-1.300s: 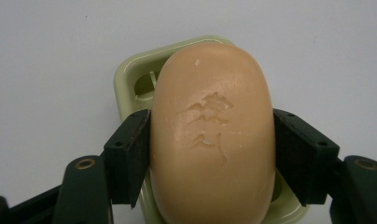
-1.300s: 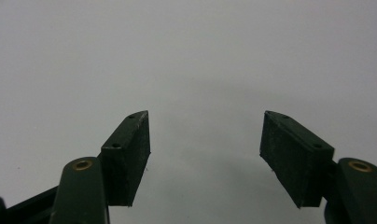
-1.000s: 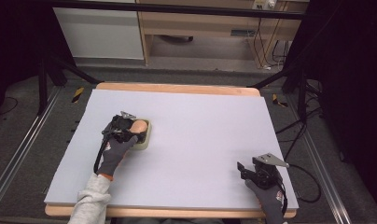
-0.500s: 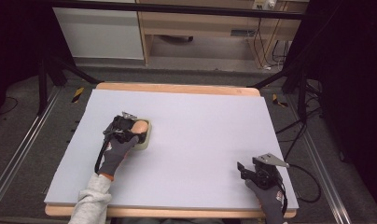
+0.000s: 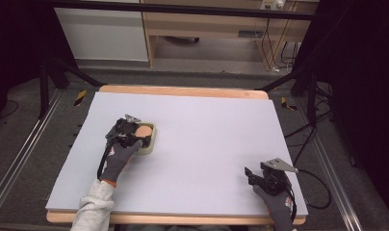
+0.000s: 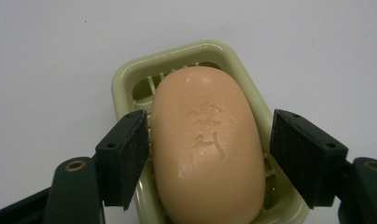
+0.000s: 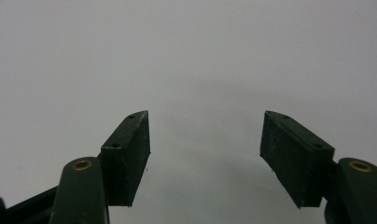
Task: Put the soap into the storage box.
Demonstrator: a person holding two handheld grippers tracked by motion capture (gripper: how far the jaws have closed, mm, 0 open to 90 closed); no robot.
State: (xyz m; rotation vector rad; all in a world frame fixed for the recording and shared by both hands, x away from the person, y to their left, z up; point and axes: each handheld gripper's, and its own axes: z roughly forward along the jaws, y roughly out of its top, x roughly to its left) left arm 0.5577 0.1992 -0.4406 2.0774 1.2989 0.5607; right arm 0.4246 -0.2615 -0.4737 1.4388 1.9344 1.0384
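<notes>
Two tongs are sitting apart: left tongs are straddling the peach oval soap bar in its pale-green plastic dish, unchanged over the last second, jaws open, not clamped; right tongs are resting open, empty, well right of the dish.

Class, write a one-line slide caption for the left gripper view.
Left gripper open, its jaws flanking a peach soap bar lying in a pale green soap dish.
</notes>
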